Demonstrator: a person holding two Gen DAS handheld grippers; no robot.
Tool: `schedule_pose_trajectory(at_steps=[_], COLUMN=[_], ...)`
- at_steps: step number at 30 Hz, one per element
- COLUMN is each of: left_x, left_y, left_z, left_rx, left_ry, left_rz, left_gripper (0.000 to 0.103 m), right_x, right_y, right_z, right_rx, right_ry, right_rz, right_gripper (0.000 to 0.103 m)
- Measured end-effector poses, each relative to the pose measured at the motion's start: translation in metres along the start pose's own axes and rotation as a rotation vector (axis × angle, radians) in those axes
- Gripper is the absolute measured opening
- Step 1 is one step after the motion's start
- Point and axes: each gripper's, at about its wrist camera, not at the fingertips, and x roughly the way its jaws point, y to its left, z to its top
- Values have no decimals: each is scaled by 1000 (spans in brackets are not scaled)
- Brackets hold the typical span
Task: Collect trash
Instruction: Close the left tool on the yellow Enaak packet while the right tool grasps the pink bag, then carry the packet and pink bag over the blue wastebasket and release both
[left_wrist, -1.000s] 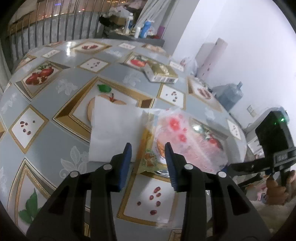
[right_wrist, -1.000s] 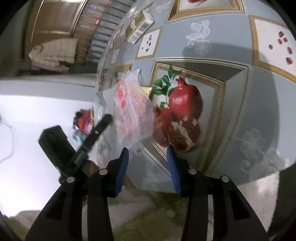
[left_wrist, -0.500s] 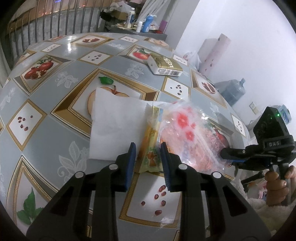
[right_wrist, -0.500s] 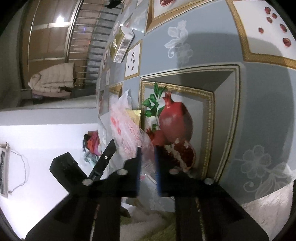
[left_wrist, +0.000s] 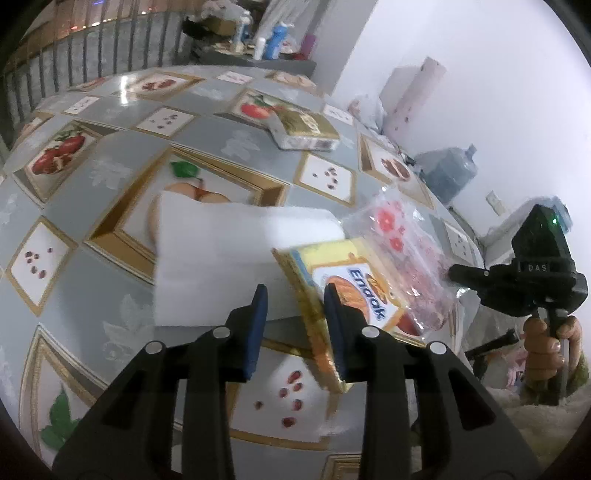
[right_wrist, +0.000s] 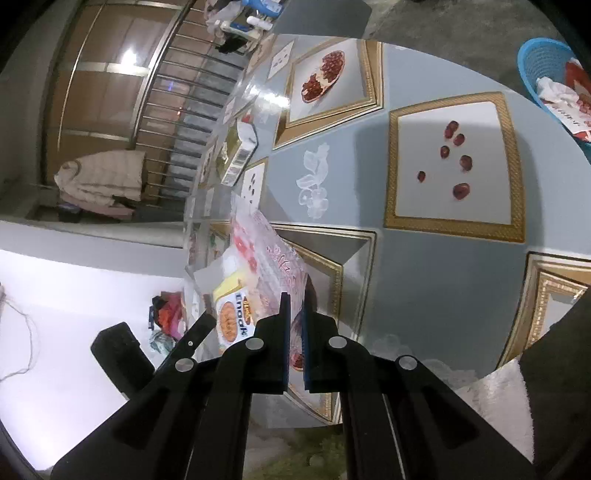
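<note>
A clear plastic bag with pink flowers lies on the table's near right part. My right gripper is shut on this bag's edge. A yellow snack wrapper lies beside the bag, partly under it, and touches the right finger of my left gripper, which is open with nothing between its pads. The wrapper also shows in the right wrist view. A white napkin lies flat left of the wrapper. The right gripper's body shows at the table's right edge.
A small carton lies further back on the fruit-patterned tablecloth. A blue basket with scraps stands off the table's far side. Bottles and railings are behind the table. A water jug stands by the wall.
My right gripper has closed on the flowered bag. My left gripper closed toward the wrapper, then opened again. The wrapper has shifted and turned face up.
</note>
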Motion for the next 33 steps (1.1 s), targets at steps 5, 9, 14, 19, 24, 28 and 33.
schedule_pose_trajectory(at_steps=[5, 9, 14, 19, 24, 28, 33], left_x=[12, 15, 18, 17, 14, 9, 2], left_y=[-5, -9, -21, -25, -28, -28, -31], left_z=[1, 2, 2, 1, 1, 2, 3], left_rx=[-5, 4, 80, 96, 103, 98, 101], left_ry=[52, 51, 66, 63, 52, 35, 13], left_rz=[40, 73, 152, 175, 184, 184, 183], left_gripper=[29, 29, 24, 15, 10, 9, 6], right_x=[5, 5, 3, 2, -3, -5, -12], right_y=[4, 1, -3, -6, -7, -8, -7], right_z=[-3, -3, -4, -5, -6, -5, -6], right_rx=[-20, -20, -16, -19, -18, -16, -39], right_ry=[4, 7, 6, 0, -8, -16, -31], right_rz=[-20, -23, -18, -10, 0, 10, 22], right_gripper=[6, 6, 6, 6, 6, 6, 6])
